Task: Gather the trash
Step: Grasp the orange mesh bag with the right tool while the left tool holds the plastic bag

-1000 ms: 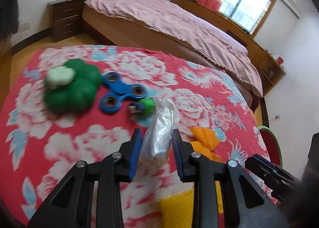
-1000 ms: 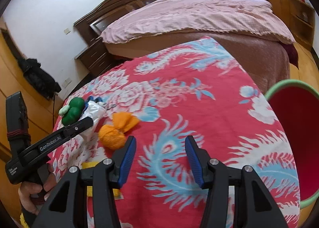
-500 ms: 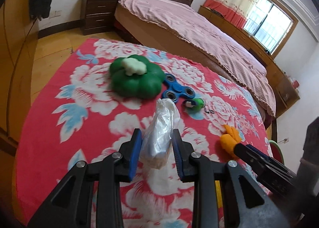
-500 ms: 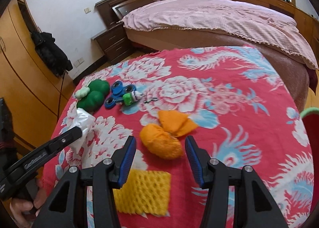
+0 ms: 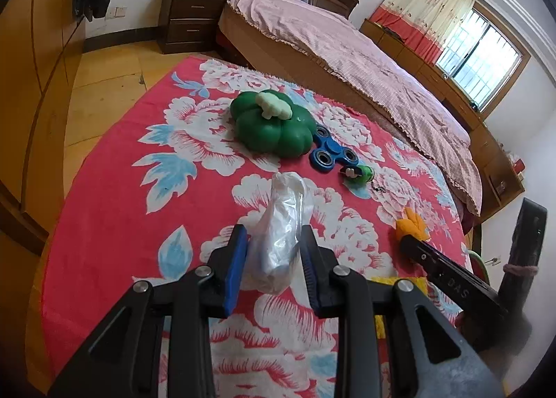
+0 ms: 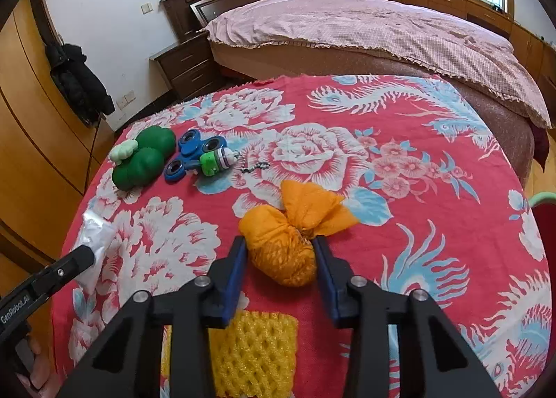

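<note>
Trash on the bench [image 6: 434, 224], with its red flowered cloth, is what I am after, and two pieces are in play. The biggest loose piece is the yellow foam net [image 6: 257, 349], lying flat just under my right claw [image 6: 280, 259] and untouched. Next is the orange mesh bundle [image 6: 281, 252], sitting between the right claw's blue pads; the jaws are closing on it and the pads look to be pressing its sides. Then the crumpled clear plastic bag [image 5: 279, 238], clenched in my left claw [image 5: 272, 255] and held over the cloth.

Beyond these sit a green pumpkin toy [image 5: 272, 127], a blue fidget spinner [image 5: 332, 154] and a small green figure keychain [image 6: 217, 161]; these look like toys, not trash, so I judge they should stay.

Risks, as I see them: the mesh is soft and rounded, so a squeeze on its belly may squirt it forward out of the pads, or catch only the loose netting, which could then slip. The pads ride low, so they might pinch the cloth and drag it, toys and all. The bag is slick and only part of it is pinched; a quick swing could shake it free.
</note>
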The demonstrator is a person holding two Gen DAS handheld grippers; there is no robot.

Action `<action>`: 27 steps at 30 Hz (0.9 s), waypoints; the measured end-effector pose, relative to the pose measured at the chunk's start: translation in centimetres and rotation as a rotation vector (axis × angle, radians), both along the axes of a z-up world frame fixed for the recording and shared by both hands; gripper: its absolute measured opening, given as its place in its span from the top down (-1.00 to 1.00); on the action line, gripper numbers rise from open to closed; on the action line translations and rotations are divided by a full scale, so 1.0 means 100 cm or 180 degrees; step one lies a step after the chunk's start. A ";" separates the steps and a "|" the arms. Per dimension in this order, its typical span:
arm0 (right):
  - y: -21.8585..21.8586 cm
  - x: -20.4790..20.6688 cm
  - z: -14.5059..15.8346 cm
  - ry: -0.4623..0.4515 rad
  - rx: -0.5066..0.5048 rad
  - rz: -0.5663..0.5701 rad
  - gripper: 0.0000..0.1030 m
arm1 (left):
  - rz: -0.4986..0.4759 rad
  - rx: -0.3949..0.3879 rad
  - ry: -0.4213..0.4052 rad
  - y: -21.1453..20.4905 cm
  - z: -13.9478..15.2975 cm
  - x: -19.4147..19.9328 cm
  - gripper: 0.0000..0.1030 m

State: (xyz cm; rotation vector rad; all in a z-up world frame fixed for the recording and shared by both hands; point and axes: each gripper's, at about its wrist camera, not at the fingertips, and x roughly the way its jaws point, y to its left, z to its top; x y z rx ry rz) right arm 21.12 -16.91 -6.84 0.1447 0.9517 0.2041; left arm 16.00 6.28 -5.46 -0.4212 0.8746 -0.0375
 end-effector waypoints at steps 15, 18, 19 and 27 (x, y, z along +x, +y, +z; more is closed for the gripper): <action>-0.029 -0.048 0.050 -0.0308 0.0178 -0.0082 0.34 | -0.0165 -0.0016 -0.0210 -0.019 0.030 -0.032 0.40; -0.039 -0.064 0.062 -0.0378 0.0247 -0.0146 0.34 | -0.0221 -0.0044 -0.0252 -0.026 0.038 -0.040 0.40; -0.042 -0.069 0.066 -0.0390 0.0268 -0.0169 0.34 | -0.0241 -0.0059 -0.0259 -0.028 0.040 -0.042 0.40; -0.073 -0.106 0.082 -0.0501 0.0389 -0.0342 0.34 | -0.0450 -0.0088 -0.0338 -0.055 0.057 -0.060 0.40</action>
